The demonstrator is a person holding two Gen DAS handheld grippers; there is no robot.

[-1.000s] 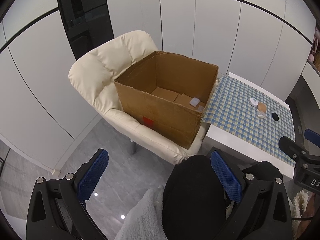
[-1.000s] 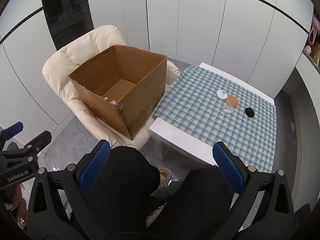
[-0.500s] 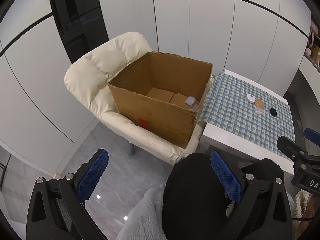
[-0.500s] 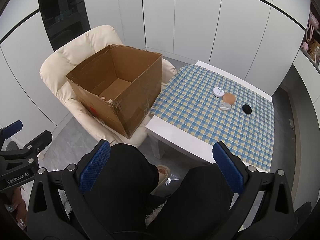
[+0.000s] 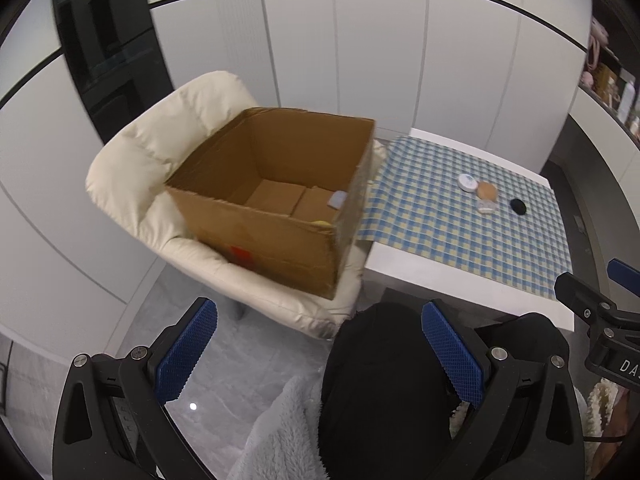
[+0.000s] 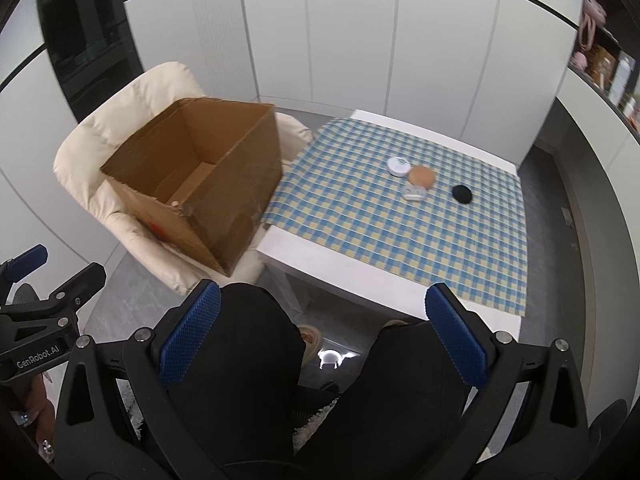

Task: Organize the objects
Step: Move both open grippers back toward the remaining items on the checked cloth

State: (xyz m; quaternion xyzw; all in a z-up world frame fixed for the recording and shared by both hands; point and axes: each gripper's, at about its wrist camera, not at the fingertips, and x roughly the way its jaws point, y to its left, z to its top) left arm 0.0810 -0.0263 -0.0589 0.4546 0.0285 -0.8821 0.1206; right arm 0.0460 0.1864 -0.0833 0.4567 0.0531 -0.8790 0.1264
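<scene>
Both grippers, left gripper (image 5: 320, 352) and right gripper (image 6: 320, 336), fingers spread wide, holding nothing, low in frame over the person's black-clad knees. Brown cardboard box (image 5: 276, 196) open-topped, worn edges, red mark on front, sits on cream armchair (image 5: 160, 152), center-left. Small grey item (image 5: 337, 199) inside it. On checked cloth of white bench (image 6: 384, 276), right-center cluster: white round tin (image 6: 399, 165), tan disc (image 6: 421, 176), clear small case (image 6: 414, 193), touching or nearly; black puck (image 6: 462, 193) just beside.
</scene>
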